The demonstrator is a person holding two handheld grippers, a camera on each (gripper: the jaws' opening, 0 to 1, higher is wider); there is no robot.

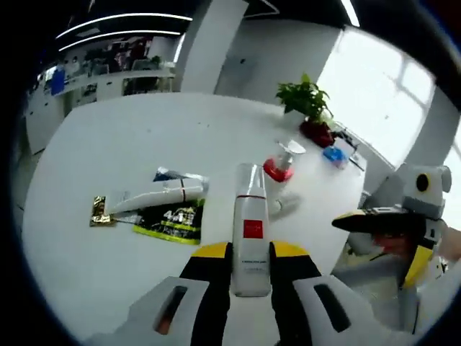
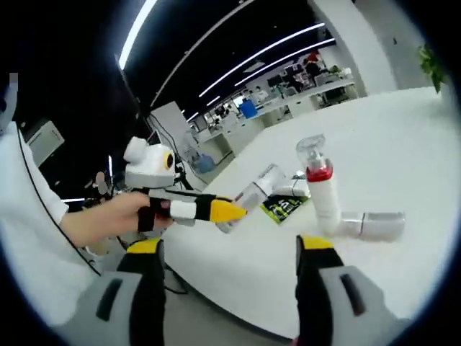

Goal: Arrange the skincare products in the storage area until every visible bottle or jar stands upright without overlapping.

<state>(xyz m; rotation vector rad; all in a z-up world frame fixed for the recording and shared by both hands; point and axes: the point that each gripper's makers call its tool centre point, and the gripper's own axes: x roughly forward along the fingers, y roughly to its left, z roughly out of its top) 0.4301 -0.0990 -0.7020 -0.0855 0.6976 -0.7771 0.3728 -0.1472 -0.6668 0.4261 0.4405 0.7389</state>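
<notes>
We hold the white tube with the red label [image 1: 251, 245] in our left gripper [image 1: 251, 268], its long axis pointing ahead over the white table [image 1: 108, 144]; our right gripper [image 2: 227, 256] hangs wide, the pump bottle [image 2: 320, 184] upright beyond.

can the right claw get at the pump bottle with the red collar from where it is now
Probably yes. The right claw is open, and the pump bottle stands upright just ahead of it with bare table between. The lying white tube at its base may get nudged.
</notes>
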